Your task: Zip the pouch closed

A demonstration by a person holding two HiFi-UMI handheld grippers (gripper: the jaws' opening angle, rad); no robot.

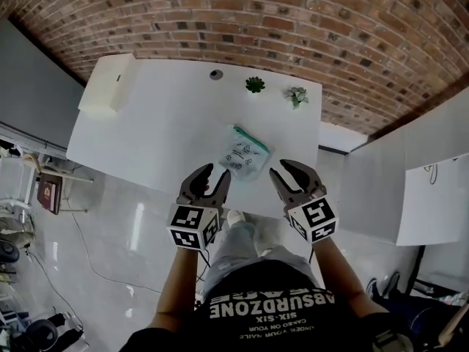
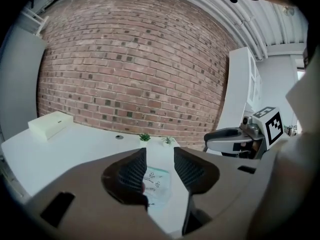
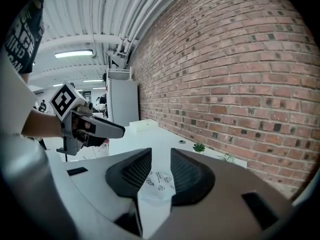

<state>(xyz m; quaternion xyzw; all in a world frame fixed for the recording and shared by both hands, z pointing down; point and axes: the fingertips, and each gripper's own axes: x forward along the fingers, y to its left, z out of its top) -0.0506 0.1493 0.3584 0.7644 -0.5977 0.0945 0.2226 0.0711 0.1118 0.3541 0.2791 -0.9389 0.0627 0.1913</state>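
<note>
- One brick wall (image 1: 293,20) fills 12 o'clock in all views. Only the right gripper view adds the ribbed ceiling (image 3: 100,14) and a lit lamp (image 3: 74,54).
- White table (image 1: 146,123): seen whole only in the head view.
- Black shirt (image 1: 271,306), head view 6 o'clock only. Print reads "ABSURDZONE", then "SIX-SIX"; the smaller lines are unreadable.
- left gripper (image 1: 217,173): jaws apart, nothing in them, at the pouch's 7 o'clock and short of it. Its own view catches the other gripper at 3 o'clock.
- right gripper (image 1: 281,169): jaws apart, nothing in them, at the pouch's 5 o'clock. Its view has the left one at 9 o'clock.
- White box (image 1: 108,83): table's 10 o'clock corner.
- Pouch (image 1: 244,152): flat near the table's 6 o'clock edge, untouched. Teal strip at its far end is clear only in the head view. Small drawings, no legible text.
- Two small plants (image 1: 255,85) (image 1: 297,95) at the 12–1 o'clock edge.
</note>
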